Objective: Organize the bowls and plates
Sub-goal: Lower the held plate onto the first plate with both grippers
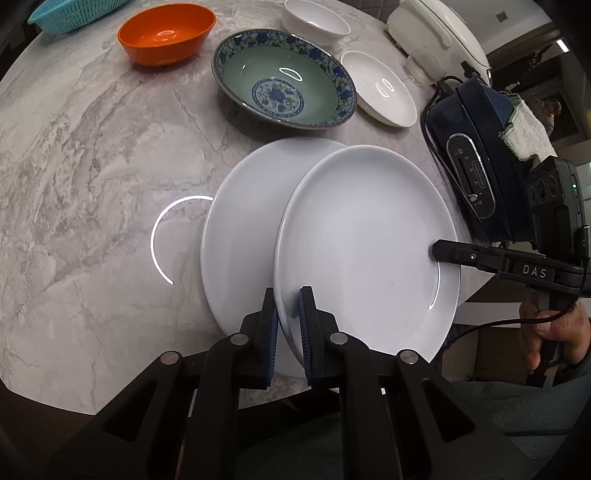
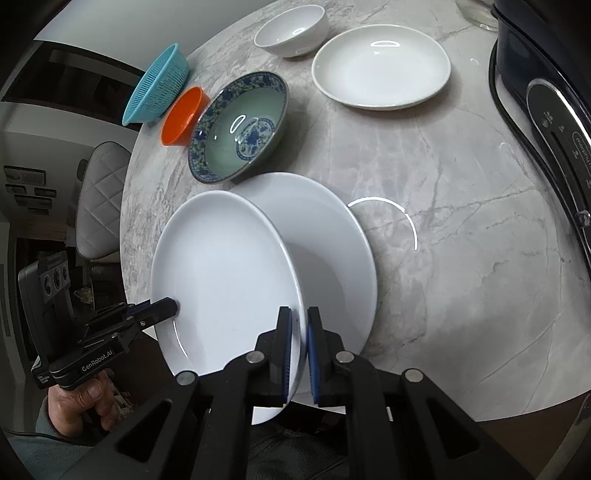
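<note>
1. Pinching the near rim of the upper white plate [image 1: 365, 243], the left gripper [image 1: 290, 325] has its blue pads [image 1: 305, 332] either side of the edge, w/ a sliver of gap showing on the inner side.
2. Right gripper [image 2: 299, 350] clamps the same plate's rim at another spot; its fingertip [image 1: 443, 251] reaches in from the right side in the left wrist view.
3. Upper plate is tilted, one edge raised, overlapping a 2nd white plate [image 1: 243, 236] that lies flat on the marble table [image 1: 92, 166].
4. Beyond the plates: blue-patterned bowl [image 1: 284, 81] w/ green inside, just behind the flat plate.
5. Orange bowl [image 1: 166, 33] & teal colander [image 1: 66, 13] sit further left (colander at table edge).
6. Small white bowl [image 1: 314, 20] & shallow white dish [image 1: 380, 88] stand to the right of the patterned bowl, near each other.
7. Dark appliance [image 1: 476, 147] w/ cord at far right.
</note>
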